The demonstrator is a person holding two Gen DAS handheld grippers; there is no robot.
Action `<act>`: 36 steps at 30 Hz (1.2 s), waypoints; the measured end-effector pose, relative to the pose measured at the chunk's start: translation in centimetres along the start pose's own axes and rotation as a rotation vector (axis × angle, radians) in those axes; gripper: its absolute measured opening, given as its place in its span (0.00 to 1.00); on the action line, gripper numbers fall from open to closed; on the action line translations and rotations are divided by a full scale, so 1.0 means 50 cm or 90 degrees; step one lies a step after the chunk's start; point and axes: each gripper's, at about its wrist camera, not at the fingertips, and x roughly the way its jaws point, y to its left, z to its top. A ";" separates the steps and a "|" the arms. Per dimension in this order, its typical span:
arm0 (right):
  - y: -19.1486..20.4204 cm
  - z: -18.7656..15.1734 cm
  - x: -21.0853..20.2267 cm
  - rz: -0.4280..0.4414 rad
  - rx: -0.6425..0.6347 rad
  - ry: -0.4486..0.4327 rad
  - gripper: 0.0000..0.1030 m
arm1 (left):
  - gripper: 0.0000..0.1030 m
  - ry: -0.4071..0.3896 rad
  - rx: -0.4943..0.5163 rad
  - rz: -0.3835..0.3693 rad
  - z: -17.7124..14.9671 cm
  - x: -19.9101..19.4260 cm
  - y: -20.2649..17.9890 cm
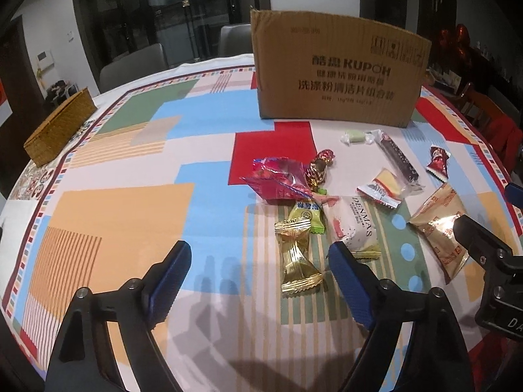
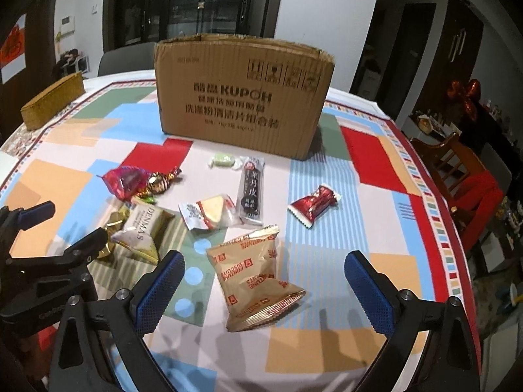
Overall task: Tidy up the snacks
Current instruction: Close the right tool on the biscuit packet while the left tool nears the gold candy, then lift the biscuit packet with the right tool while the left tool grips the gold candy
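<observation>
Patterned tablecloth (image 2: 359,150) — snacks (image 2: 258,274) all loose before cardboard box (image 2: 242,98); our left gripper (image 1: 260,261), right gripper (image 2: 264,281) spread, empty — we've sorted nothing yet.

snacks: wrapped, scattered flat ahead of both grippers
biscuit packet (image 2: 256,276): tan, between right gripper's (image 2: 264,289) open jaws
box (image 2: 242,94): cardboard, upright beyond

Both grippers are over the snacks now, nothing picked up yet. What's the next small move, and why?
Probably lower the right gripper onto the Fortune Biscuits packet and close. The packet lies flat on the tablecloth, already between its open fingers and apart from the other snacks. The cardboard box stands behind, seemingly the place for it. The left gripper is also open, holding nothing.
</observation>
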 end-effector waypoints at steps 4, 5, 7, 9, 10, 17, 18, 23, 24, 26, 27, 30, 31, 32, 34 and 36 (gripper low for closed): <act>0.000 -0.004 0.021 0.005 0.001 0.013 0.95 | 0.80 0.011 0.002 -0.006 -0.003 0.020 -0.005; 0.000 -0.005 0.024 0.007 0.002 0.016 0.94 | 0.80 0.012 0.002 -0.007 -0.004 0.023 -0.005; 0.000 -0.006 0.032 0.012 0.003 0.022 0.92 | 0.80 0.013 0.004 -0.009 -0.006 0.029 -0.006; 0.003 -0.007 0.038 0.013 0.001 0.025 0.90 | 0.77 0.015 0.003 -0.011 -0.007 0.034 -0.006; 0.005 -0.007 0.041 0.014 -0.001 0.027 0.89 | 0.75 0.017 0.003 -0.013 -0.007 0.038 -0.006; 0.011 -0.007 0.068 0.032 0.000 0.046 0.79 | 0.60 0.029 -0.001 -0.029 -0.007 0.052 -0.008; 0.011 -0.007 0.072 0.034 0.002 0.050 0.78 | 0.57 0.028 0.000 -0.031 -0.006 0.052 -0.009; 0.010 -0.009 0.089 0.043 0.009 0.066 0.68 | 0.43 0.024 0.009 -0.045 -0.005 0.052 -0.016; 0.009 -0.010 0.092 0.047 0.012 0.070 0.63 | 0.37 0.023 0.011 -0.047 -0.005 0.051 -0.017; 0.006 -0.011 0.098 0.052 0.018 0.080 0.56 | 0.29 0.022 0.017 -0.050 -0.005 0.050 -0.020; 0.004 -0.012 0.101 0.056 0.021 0.085 0.50 | 0.25 0.022 0.018 -0.052 -0.004 0.050 -0.021; 0.000 -0.015 0.107 0.061 0.033 0.094 0.47 | 0.24 0.021 0.022 -0.051 -0.004 0.049 -0.022; 0.000 -0.015 0.106 0.062 0.033 0.093 0.46 | 0.24 0.020 0.023 -0.052 -0.004 0.049 -0.022; 0.001 -0.016 0.104 0.064 0.033 0.092 0.44 | 0.23 0.019 0.023 -0.051 -0.005 0.048 -0.022; 0.002 -0.016 0.103 0.063 0.031 0.090 0.42 | 0.21 0.018 0.024 -0.050 -0.005 0.046 -0.021; 0.003 -0.015 0.099 0.064 0.029 0.086 0.41 | 0.20 0.013 0.028 -0.047 -0.006 0.041 -0.021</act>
